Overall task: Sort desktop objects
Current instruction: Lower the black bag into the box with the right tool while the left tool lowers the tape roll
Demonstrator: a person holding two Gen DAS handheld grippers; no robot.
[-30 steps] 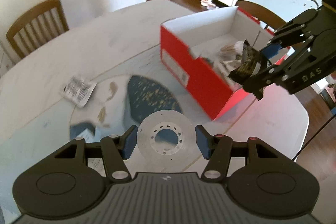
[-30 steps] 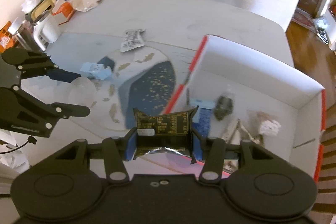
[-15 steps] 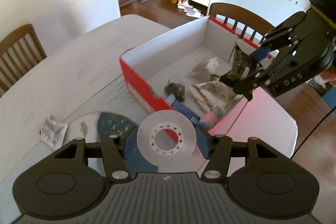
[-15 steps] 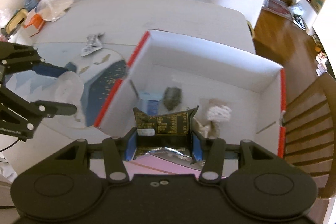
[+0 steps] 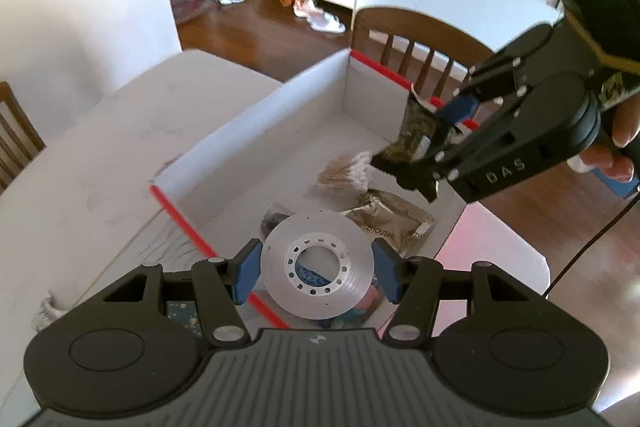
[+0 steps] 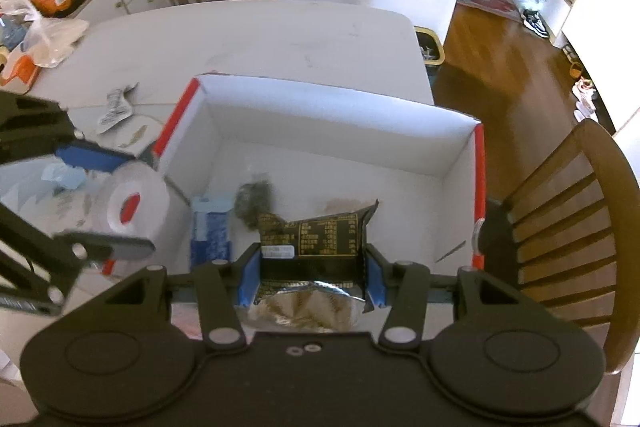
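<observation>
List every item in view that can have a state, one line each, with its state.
Left gripper: shut on the tape roll, above the box's near edge.
Right gripper: shut on the black snack packet, over the box.
Red box: open, upright, several items inside.
Paper slip: lying crumpled on the table.

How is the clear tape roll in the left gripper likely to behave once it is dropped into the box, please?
The tape roll looks like a rigid ring, so it should probably keep its shape between the left gripper fingers. Being round, it may roll or wobble if it lands on edge in the red box. Its glossy face suggests that it could be slightly slippery.
</observation>
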